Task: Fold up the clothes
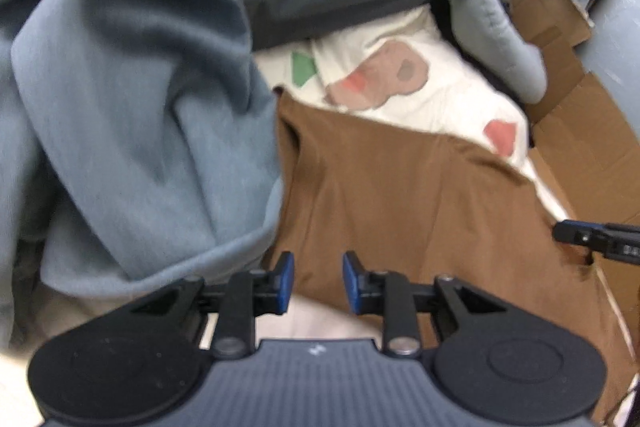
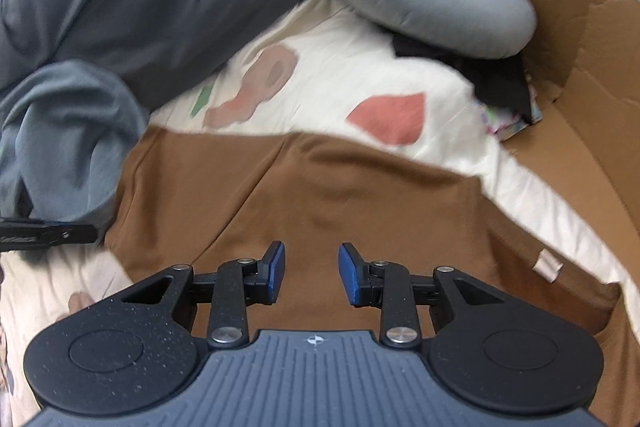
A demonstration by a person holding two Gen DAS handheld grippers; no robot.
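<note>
The brown garment (image 2: 320, 195) is spread on a cream patterned blanket (image 2: 332, 83), beside a blue-grey sweatshirt (image 1: 132, 115). The left gripper (image 1: 318, 281) and right gripper (image 2: 311, 275) are held above it, both released, with nothing between their pads.

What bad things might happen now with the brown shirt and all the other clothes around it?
1. Both the left gripper and right gripper are open and empty above the brown garment, so a pinch may catch only one layer or miss the edge.
2. The blue-grey garment lies bunched right against the brown one's side and might get grabbed or dragged along.
3. The patterned cream sheet underneath could be pinched too.
</note>
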